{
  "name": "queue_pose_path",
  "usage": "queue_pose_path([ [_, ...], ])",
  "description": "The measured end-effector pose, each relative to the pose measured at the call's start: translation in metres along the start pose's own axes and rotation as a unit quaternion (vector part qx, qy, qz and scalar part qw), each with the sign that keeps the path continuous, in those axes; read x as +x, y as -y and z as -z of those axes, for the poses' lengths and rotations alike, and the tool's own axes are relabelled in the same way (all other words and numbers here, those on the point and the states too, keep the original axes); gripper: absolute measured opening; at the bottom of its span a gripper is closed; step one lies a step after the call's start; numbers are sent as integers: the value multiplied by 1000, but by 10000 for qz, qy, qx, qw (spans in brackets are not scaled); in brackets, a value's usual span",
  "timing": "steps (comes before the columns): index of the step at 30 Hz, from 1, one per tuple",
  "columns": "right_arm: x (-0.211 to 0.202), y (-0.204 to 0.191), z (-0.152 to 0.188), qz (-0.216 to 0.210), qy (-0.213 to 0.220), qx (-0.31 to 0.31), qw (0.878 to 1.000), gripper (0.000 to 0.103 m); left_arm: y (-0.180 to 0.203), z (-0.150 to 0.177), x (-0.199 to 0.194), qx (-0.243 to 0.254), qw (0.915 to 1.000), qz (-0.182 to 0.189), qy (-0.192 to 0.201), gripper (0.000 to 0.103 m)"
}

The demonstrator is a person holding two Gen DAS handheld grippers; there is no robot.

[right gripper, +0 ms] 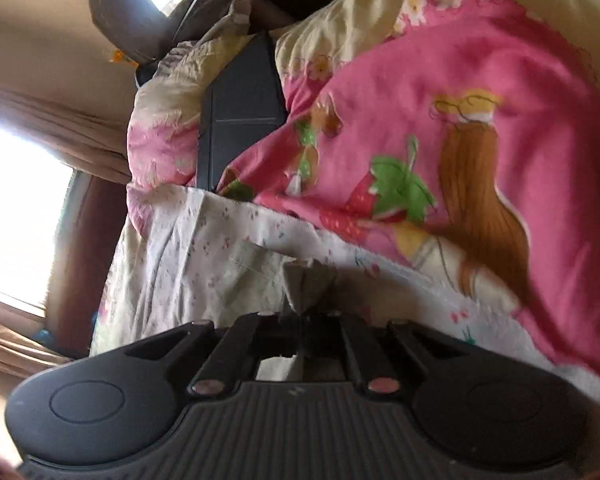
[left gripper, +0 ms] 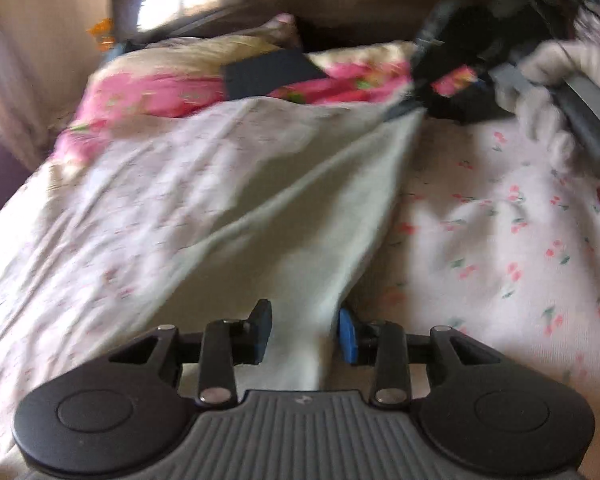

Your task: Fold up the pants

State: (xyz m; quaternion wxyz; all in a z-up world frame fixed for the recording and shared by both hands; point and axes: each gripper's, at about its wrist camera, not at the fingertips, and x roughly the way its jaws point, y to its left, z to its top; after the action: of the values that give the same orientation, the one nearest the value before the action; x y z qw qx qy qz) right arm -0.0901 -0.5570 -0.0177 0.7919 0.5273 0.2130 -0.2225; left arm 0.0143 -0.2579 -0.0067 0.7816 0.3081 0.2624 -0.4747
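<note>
**Pants stretched between two sets of jaws, long axis running away to the far right**

The left gripper [left gripper: 305, 334] is standing with its jaws parted, blue pads on either side of a narrow bunched end of the pants [left gripper: 260, 200]; the cloth is lying between the pads, though with the blur I cannot tell whether either pad is actually pressing it, and it looks loose rather than pinched. From there the pale, soft fabric is fanning outward and rising in a taut ridge toward the far right, where the right gripper [left gripper: 440, 96] is showing in the left wrist view, carried by a gloved hand [left gripper: 540, 92].

In its own view the right gripper [right gripper: 306, 304] is clenched, its jaws closed on a small puckered tuft of the same cloth. So the garment's long axis is running from the near left jaws to the far right ones, and the right hand is the one truly gripping.

The pants are thin, matte and creased, with a faint floral print on the side spreading left. They are lying on a bed [left gripper: 500, 240] covered by a white cherry-print sheet. Beyond it is a puffy pink cartoon quilt [right gripper: 440, 100] with a flat dark rectangular object [right gripper: 240, 112] resting on it.
</note>
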Motion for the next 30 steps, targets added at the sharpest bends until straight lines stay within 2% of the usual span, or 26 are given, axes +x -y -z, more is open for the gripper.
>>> queue_pose_path([
  [2, -1, -7, 3, -131, -28, -143, 9998, 6, -22, 13, -18, -215, 9991, -364, 85, 54],
  [4, 3, -14, 5, -2, -41, -332, 9994, 8, -47, 33, -33, -443, 9953, -854, 87, 57],
  [6, 7, -17, 9, 192, -88, -489, 9986, 9, -75, 55, -40, -744, 9886, -1303, -102, 59],
  [8, 18, -17, 7, 214, -290, -484, 9982, 11, -107, 84, -45, -1222, 9779, -1634, -449, 59],
  [10, 22, -17, 10, 349, -277, -534, 9976, 10, -133, 109, -42, -1519, 9667, -1877, -847, 60],
  [11, 23, -17, 10, 379, -273, -504, 9976, 7, -142, 120, -38, -1588, 9626, -1956, -1001, 63],
  [13, 21, -21, 9, 366, -233, -456, 9980, 5, -168, 133, -41, -1959, 9552, -2024, -908, 64],
  [16, 13, -29, 8, 527, -89, -584, 9969, 5, -201, 145, -45, -2653, 9286, -2351, -1094, 64],
  [17, 13, -29, 7, 627, -97, -617, 9961, 5, -205, 151, -49, -2716, 9246, -2419, -1133, 64],
  [20, 17, -32, 9, 897, -128, -803, 9926, 5, -194, 159, -62, -2315, 9220, -2875, -1167, 64],
  [23, 17, -40, 10, 956, -131, -962, 9907, 7, -182, 156, -76, -2232, 9228, -3020, -859, 63],
  [24, 17, -43, 11, 954, -122, -1015, 9902, 7, -177, 151, -82, -2208, 9254, -3002, -688, 63],
  [26, 17, -46, 12, 882, -172, -1095, 9899, 10, -162, 134, -82, -1873, 9395, -2849, -344, 64],
  [28, 23, -45, 14, 899, -288, -1054, 9899, 11, -151, 122, -66, -1562, 9514, -2638, -296, 64],
  [30, 28, -40, 17, 943, -312, -980, 9902, 10, -152, 120, -43, -1611, 9570, -2351, -540, 65],
])
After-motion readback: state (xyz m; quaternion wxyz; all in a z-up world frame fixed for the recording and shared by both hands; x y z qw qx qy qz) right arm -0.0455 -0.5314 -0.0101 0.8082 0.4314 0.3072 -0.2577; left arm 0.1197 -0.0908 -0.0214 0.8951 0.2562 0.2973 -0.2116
